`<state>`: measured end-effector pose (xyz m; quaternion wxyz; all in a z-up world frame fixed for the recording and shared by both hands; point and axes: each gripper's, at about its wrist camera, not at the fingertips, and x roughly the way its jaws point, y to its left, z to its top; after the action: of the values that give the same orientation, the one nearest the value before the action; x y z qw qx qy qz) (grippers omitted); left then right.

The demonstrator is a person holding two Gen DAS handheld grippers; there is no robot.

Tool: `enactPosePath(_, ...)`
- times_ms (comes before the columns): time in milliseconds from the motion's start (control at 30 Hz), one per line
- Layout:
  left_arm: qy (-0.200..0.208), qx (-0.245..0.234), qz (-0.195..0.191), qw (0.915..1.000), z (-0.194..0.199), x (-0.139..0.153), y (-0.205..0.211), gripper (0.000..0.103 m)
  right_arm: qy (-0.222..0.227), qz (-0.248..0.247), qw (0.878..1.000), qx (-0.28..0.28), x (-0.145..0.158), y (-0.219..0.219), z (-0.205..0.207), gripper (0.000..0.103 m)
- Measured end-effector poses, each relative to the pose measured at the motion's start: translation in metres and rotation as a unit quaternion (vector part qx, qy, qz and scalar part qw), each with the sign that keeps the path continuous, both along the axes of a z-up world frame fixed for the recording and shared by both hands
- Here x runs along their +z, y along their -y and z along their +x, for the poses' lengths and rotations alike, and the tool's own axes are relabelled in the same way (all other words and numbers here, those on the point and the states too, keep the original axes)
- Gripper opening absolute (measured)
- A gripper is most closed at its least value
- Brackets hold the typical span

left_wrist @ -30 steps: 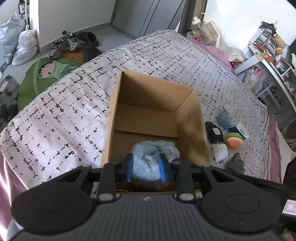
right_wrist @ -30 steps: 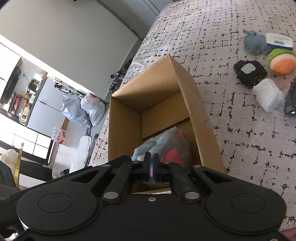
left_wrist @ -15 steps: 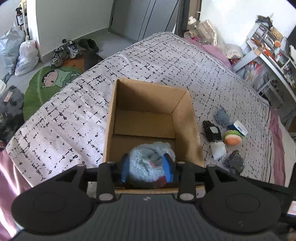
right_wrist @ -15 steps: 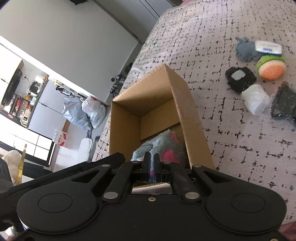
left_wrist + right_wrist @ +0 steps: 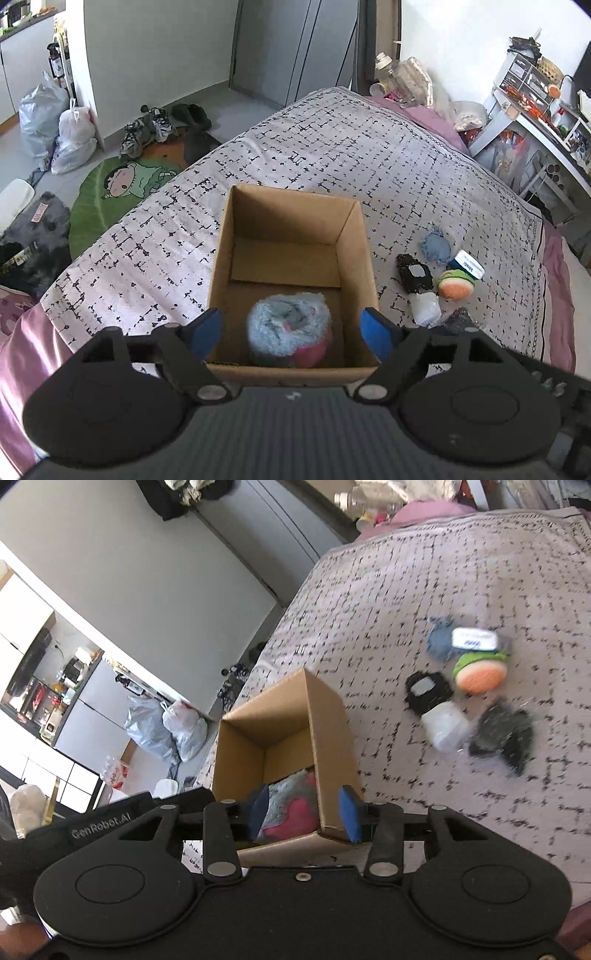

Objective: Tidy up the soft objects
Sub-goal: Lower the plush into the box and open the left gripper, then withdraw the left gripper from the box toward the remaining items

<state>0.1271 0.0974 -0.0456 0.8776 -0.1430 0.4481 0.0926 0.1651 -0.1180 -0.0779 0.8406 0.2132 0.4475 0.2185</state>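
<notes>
An open cardboard box [image 5: 356, 251] sits on the bed [image 5: 314, 147], which is covered with a pale spread printed in black dashes, and a fluffy blue-and-pink plush [image 5: 288, 334] lies on the box floor against the near wall. The left gripper [image 5: 291, 330] hangs over the near rim with its jaws opening, blue pads standing wide on either side of the plush and touching nothing. In the right wrist view the right gripper [image 5: 304, 812] is also opening; its pads straddle the near right corner of the box, one over the plush [image 5: 291, 805] and one outside the box wall [image 5: 328, 738], with nothing held. At about 3 o'clock from the box, in the left wrist view, a loose cluster of soft things lies on the spread: a blue fuzzy piece [image 5: 436, 245], a black pouch [image 5: 413, 273], a burger-shaped toy [image 5: 456, 284], a white-labelled packet [image 5: 469, 264], a white bundle [image 5: 426, 308] and a dark crinkled bag [image 5: 458, 319], all close together and near the box wall but apart from it. At 10 o'clock, off the bed, a green cartoon rug [image 5: 114, 192] and shoes [image 5: 147, 129] lie on the floor; shelves [image 5: 535, 96] stand at 2 o'clock.
</notes>
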Motion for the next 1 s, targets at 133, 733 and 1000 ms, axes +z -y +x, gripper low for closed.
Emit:
enactPosePath(133, 0.005, -0.005, 0.01, 0.9999, -0.002, 0.005, 0.014, 0.083, 0.025, -0.019, 0.999, -0.02, 0.01, 0.023, -0.004, 0.074)
enactPosePath(733, 0.058, -0.047, 0.028, 0.9968, -0.001, 0.021, 0.085, 0.103, 0.066, -0.05, 0.991, -0.108, 0.023, 0.117, -0.013, 0.103)
enactPosePath(1000, 0.075, -0.074, 0.018, 0.9943, 0.006, 0.019, 0.117, 0.103, 0.059, -0.03, 0.988, -0.14, 0.018, 0.153, -0.013, 0.103)
